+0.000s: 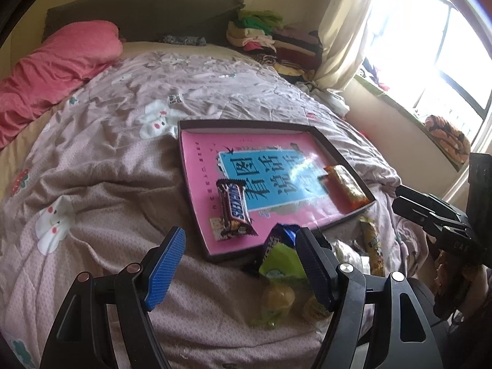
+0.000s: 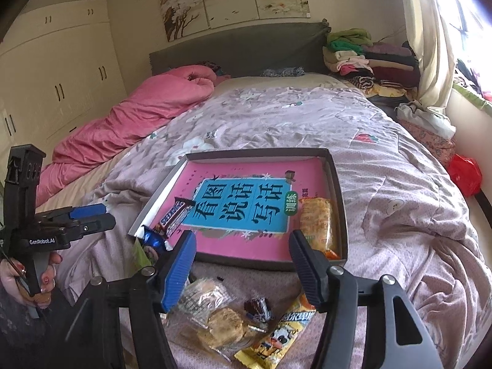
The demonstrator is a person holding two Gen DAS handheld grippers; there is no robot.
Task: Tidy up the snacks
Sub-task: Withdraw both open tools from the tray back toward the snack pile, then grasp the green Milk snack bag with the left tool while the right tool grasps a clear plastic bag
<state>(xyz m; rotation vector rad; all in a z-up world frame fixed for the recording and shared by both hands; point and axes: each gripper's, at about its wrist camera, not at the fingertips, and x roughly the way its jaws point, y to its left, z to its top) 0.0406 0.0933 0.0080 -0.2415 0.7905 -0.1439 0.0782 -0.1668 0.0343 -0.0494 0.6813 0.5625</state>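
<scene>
Because the shallow box (image 2: 336, 203) is laid flat on the quilt (image 2: 399, 184) with its open face up, it is read as the collecting tray — two snacks are already inside it, the rest are left in a loose heap on the bedding just in front of its near rim. Inside are counted one Snickers bar (image 1: 235, 209) near the left corner and one orange-wrapped snack (image 2: 316, 221) along the right wall; both are kept apart, which is judged to leave the printed pink floor free for more. Outside, at least five pieces are made out: a clear-wrapped biscuit pack (image 2: 215, 313), a small dark candy (image 2: 258, 307), a yellow cartoon packet (image 2: 276, 335), a blue-wrapped piece (image 2: 153, 240) at the box's near corner, and a green packet (image 1: 281, 261); further wrappers may be hidden beneath. Two grippers are seen. The left gripper (image 1: 240, 264) is held low over the heap with its jaws apart, the green packet lying by the right finger but not clearly pressed. The right gripper (image 2: 243, 264) is held with jaws apart and nothing between the pads — it is poised over the biscuit pack, judged the likeliest next pick. One hand (image 2: 27, 279) is visible on the left handle.
</scene>
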